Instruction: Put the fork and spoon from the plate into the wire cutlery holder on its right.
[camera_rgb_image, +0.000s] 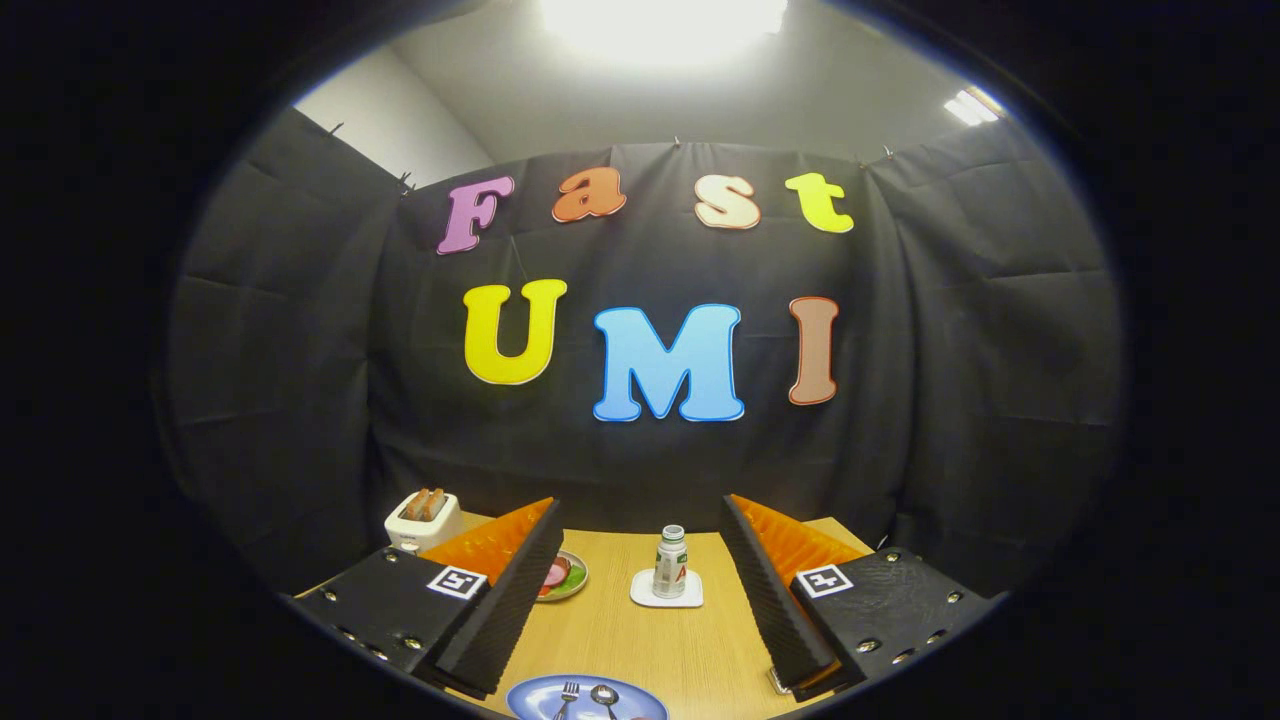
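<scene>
Gripper view puts my hand-held gripper (640, 610) high over the table (700, 650), its two fingers spread wide with nothing between them. Below and between the fingers I see the blue plate (530, 697), partly cut off, with the fork (567, 698) and spoon (605, 696) lying on it side by side, the fork to the left. Both run lengthwise away from me, tines and bowl pointing toward the far wall, handles toward me. They look like shiny metal; the spoon's bowl is round and dark. Beyond the fingers a small bottle (671, 562) stands upright on a white coaster (645, 598). A second plate (570, 580) with food sits just past my left finger, and a white toaster (423, 521) with bread stands further left
</scene>
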